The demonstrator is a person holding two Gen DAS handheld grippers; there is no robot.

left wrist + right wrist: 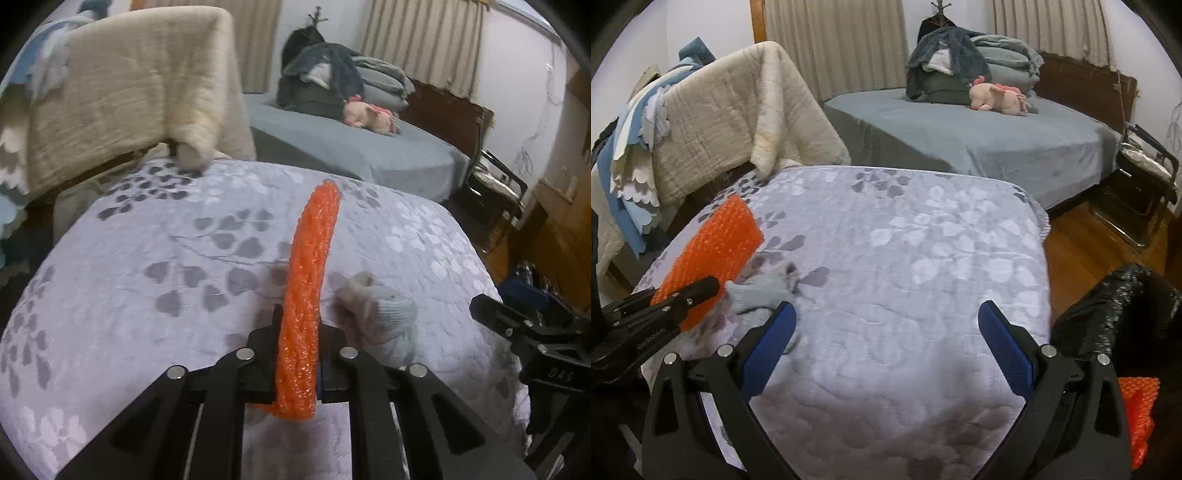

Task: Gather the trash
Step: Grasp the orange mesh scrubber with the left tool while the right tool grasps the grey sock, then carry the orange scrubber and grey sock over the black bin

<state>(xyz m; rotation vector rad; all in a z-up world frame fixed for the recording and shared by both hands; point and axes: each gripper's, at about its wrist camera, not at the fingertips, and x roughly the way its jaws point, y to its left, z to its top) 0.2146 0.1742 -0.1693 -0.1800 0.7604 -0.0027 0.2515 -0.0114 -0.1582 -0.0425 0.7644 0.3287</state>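
My left gripper (299, 328) is shut on an orange bubble-wrap sheet (310, 280), held edge-on above the lilac floral quilt (147, 258); the sheet also shows in the right wrist view (713, 247). A crumpled pale tissue (380, 314) lies on the quilt just right of the left gripper, and also shows in the right wrist view (764, 291). My right gripper (886, 325) is open and empty above the quilt (905, 240), right of the tissue. A black trash bag (1123, 314) sits at the right, with another orange piece (1141, 413) below it.
A cream blanket (731, 110) hangs over a chair back at the left. A grey-blue bed (960, 136) with a pink plush toy (1001, 98) and piled clothes stands behind. Wooden floor (1089, 240) and a metal-frame chair (1145, 184) are at the right.
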